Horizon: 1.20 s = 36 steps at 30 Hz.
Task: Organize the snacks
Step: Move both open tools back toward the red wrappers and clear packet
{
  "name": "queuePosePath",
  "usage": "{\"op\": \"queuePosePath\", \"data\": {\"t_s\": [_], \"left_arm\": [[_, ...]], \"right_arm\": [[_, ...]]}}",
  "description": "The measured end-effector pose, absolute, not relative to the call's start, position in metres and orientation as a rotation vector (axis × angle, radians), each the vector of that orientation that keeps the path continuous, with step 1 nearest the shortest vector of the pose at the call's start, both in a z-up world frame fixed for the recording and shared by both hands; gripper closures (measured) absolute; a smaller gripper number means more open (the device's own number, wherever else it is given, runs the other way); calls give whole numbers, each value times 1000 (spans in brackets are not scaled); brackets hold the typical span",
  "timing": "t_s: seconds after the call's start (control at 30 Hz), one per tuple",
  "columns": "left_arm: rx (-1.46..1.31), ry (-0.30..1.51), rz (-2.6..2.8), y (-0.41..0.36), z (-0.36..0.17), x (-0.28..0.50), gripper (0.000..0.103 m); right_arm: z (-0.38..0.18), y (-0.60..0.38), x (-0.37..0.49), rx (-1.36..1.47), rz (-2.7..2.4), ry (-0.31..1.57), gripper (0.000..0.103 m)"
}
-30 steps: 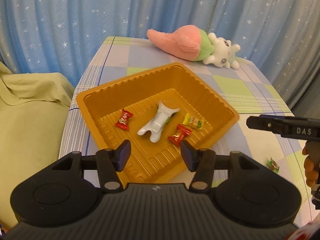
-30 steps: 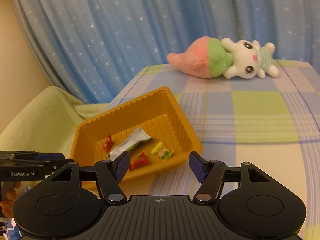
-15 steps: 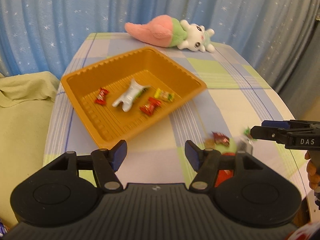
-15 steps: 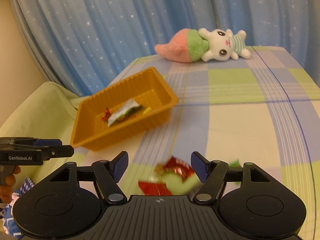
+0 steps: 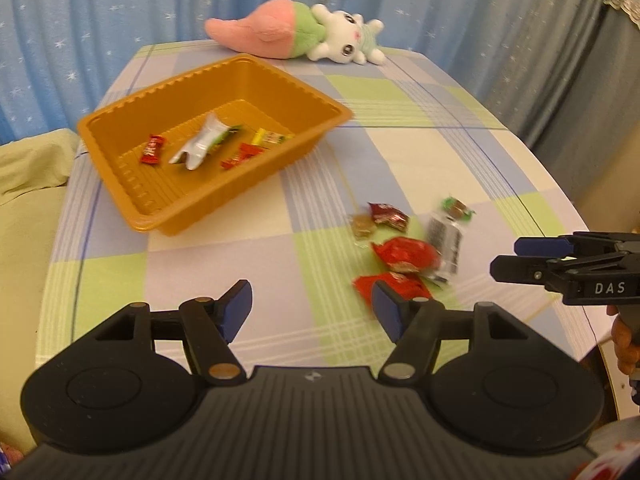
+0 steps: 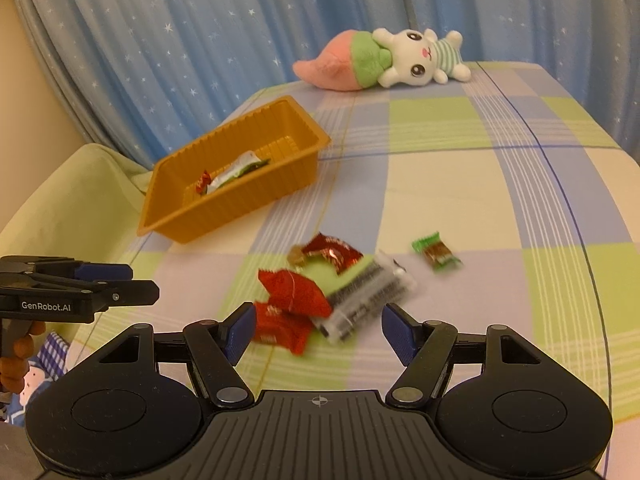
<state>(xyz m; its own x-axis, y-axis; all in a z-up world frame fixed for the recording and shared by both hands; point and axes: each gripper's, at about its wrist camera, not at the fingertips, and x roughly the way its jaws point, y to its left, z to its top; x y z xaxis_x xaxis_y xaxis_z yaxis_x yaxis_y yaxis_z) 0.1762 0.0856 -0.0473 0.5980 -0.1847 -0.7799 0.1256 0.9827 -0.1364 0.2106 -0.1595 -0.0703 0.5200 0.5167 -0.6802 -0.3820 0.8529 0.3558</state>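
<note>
Two tools are hovering over the checked tabletop (image 5: 420, 160), both with jaws apart and gripping nothing: the left tool (image 5: 312, 304) and the right tool (image 6: 318, 328). Loose snacks (image 6: 316, 288) are lying in a small cluster on the cloth just ahead of the right tool's fingers. More wrapped snacks are sitting inside the orange tray (image 5: 132, 204), farther back. A plush toy (image 6: 384, 60) is lying at the far edge.
</note>
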Motion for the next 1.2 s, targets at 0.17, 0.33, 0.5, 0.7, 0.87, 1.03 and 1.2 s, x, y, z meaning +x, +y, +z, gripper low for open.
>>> {"op": "queuePosePath", "data": {"t_s": [0.17,0.33,0.5,0.7,0.87,1.03,1.2], "left_arm": [[-41,914,-213,71,-50,172,39],[-41,921,-214,65,-52,174,39],[-40,923,-215,65,-52,174,39],[-49,944,-223,68,-56,178,39],[-59,962,-221,73,-60,184,39],[-72,975,-214,79,-64,188,39],[-80,984,-204,85,-67,194,39]], "right_arm": [[-74,-166,201,165,528,884,34],[-75,-169,197,170,528,886,34],[-77,-166,200,175,533,902,34],[-80,-158,207,173,550,917,34],[-81,-148,217,168,577,917,34],[-80,-138,232,150,609,921,34],[-86,-126,250,113,637,942,34]]}}
